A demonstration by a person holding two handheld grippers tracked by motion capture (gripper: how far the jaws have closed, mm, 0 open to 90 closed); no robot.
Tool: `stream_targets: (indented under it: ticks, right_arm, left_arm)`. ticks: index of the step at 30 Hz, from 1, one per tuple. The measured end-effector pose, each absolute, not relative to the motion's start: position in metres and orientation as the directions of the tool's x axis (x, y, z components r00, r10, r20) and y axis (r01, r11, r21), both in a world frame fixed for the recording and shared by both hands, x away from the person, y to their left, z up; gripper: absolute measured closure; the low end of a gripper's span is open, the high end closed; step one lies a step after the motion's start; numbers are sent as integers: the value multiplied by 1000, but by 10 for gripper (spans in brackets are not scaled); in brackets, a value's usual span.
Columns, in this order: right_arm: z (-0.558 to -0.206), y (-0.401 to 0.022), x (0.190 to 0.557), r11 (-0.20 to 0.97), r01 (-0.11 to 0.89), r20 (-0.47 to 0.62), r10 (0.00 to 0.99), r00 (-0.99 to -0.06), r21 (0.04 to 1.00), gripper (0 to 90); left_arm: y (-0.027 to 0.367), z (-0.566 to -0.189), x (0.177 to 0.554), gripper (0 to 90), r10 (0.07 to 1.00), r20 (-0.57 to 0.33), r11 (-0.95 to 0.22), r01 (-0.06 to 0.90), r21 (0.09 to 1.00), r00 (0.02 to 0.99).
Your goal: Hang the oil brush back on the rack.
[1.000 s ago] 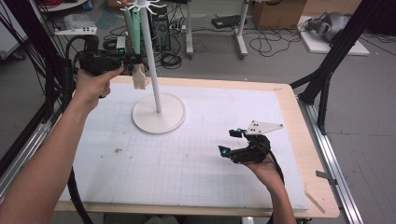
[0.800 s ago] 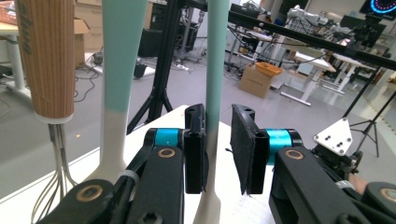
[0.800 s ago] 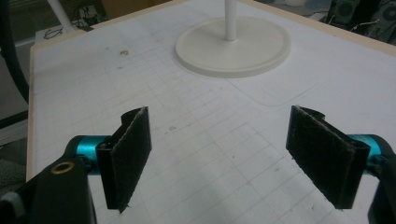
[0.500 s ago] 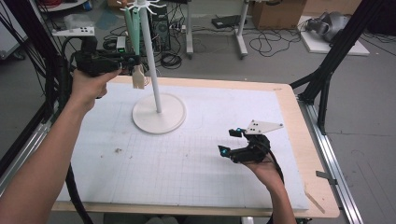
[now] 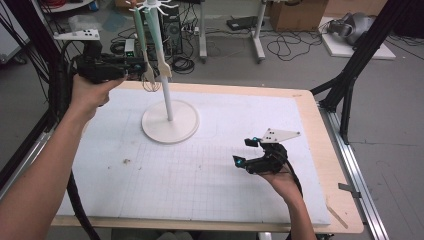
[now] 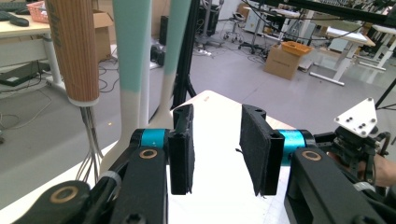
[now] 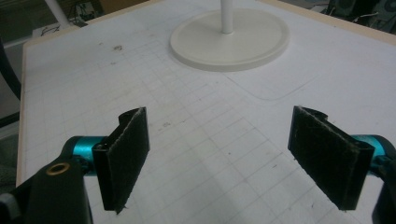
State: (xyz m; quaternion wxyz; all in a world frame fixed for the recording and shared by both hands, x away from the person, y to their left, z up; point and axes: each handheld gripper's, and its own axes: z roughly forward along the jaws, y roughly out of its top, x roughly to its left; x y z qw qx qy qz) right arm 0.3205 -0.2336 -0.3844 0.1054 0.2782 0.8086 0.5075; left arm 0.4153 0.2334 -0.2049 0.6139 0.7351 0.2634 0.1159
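Note:
A white stand (image 5: 170,122) carries hanging utensils: two with mint-green handles (image 5: 142,40) and a wire whisk with a wooden handle (image 6: 74,51). My left gripper (image 5: 139,69) is held up level beside their lower ends, just left of the pole. Its jaws have just been opening, and the left gripper view shows its pads (image 6: 182,149) apart with nothing between them. The mint handles (image 6: 133,46) hang just beyond its left jaw. My right gripper (image 5: 244,151) rests low over the white mat, open wide and empty (image 7: 224,154), pointing at the stand's base (image 7: 229,39).
The white gridded mat (image 5: 210,180) covers a wooden table (image 5: 330,150). Black frame posts (image 5: 350,75) stand at the table's right, and dark cables hang at its left. Beyond the far edge the floor holds cables, boxes and desks.
The left gripper's jaws have spread apart beside the hanging utensils, and the left hand has drawn back slightly to the left. The right hand has kept still.

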Motion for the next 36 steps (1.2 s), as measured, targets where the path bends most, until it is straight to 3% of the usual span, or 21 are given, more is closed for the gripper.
stream_targets:
  ticks: [16,36]
  right_arm:
    - [-382,-233,319,322,344,100,584,-805,882,178]
    - [-381,-233,319,317,338,90,598,-796,886,170]
  left_arm:
    - [251,-225,391,532,574,-131,-142,256,956,808]
    - [252,-256,372,270,610,-126,-167,282,945,783]
